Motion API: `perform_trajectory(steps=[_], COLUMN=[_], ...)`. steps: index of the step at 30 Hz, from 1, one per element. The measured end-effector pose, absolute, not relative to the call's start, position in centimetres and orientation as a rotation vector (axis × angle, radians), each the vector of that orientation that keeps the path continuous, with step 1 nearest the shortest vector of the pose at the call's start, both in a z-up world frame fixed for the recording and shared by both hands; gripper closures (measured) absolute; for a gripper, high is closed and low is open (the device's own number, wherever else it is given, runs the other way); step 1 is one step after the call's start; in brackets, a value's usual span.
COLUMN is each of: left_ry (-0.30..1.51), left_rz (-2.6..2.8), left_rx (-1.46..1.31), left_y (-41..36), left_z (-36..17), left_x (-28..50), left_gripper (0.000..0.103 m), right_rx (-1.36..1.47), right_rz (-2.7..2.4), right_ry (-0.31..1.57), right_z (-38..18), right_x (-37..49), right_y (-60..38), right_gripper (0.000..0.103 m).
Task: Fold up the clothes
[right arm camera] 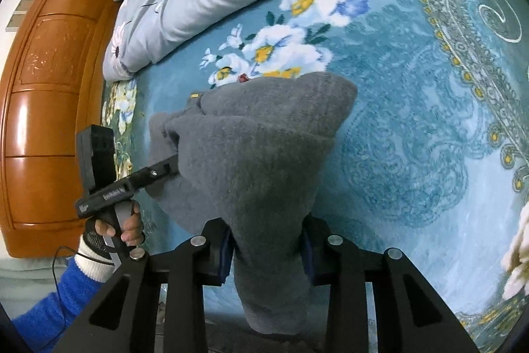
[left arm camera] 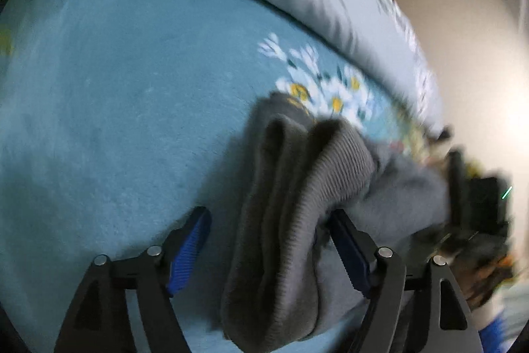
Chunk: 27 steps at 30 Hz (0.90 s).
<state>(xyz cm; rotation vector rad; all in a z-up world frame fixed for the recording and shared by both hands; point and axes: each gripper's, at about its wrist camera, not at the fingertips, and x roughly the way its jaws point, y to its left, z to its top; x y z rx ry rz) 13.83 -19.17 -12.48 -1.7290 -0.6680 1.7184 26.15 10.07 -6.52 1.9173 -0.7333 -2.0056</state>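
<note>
White lettering is showing along the black body of the left gripper (right arm camera: pixel 172 169) in the right wrist view; too small and blurred, it is not reading clearly. Nothing legible is appearing on the grey garment (right arm camera: pixel 251 154) or elsewhere.

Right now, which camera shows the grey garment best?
The right wrist view: the grey garment hangs sharp and nearly whole over the blue blanket. The left wrist view shows only blurred ribbed folds of it, close up.
</note>
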Motion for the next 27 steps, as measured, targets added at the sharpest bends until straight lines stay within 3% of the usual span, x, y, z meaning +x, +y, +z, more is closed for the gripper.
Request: perform_trajectory(steps=[1, 2, 5, 7, 15, 20, 27], left_ry=[-0.699, -0.688, -0.583, -0.551, -0.485, -0.385, -0.243], left_rz=[1.700, 1.688, 1.744, 1.780, 1.808, 1.810, 1.661], left_rx=[-1.727, -1.725, -1.704, -1.691, -1.613, -1.452, -1.149], left_y=[-19.3, -19.1, -17.9, -17.4, -16.7, -12.1, 1.0], left_z=[-12.6, -12.6, -11.8, -11.1, -6.2, 2.3, 17.0], left_x=[13.9, 14.1, 15.0, 15.4, 15.5, 14.1, 14.3], left_gripper=[0.032, 0.058, 0.072, 0.076, 0.080, 0.080, 0.079], right_rx=[1.925, 1.930, 1.945, 1.946, 1.903, 1.711, 1.423], right_rz=[-2.007, -2.008, -2.018, -2.027, -2.073, -2.182, -2.450], right_ry=[-0.736, -0.741, -0.760, -0.765, -0.699, -0.773, -0.848], right_z=[-6.6, -6.6, -6.7, -6.6, -4.0, 1.5, 14.9], right_x=[26.1, 26.0, 25.9, 25.9, 25.8, 27.0, 33.5], right_y=[10.1, 10.0, 9.9, 9.9, 9.3, 12.1, 23.2], right_gripper=[0.068, 0.068, 0.068, 0.068, 0.070, 0.071, 0.071])
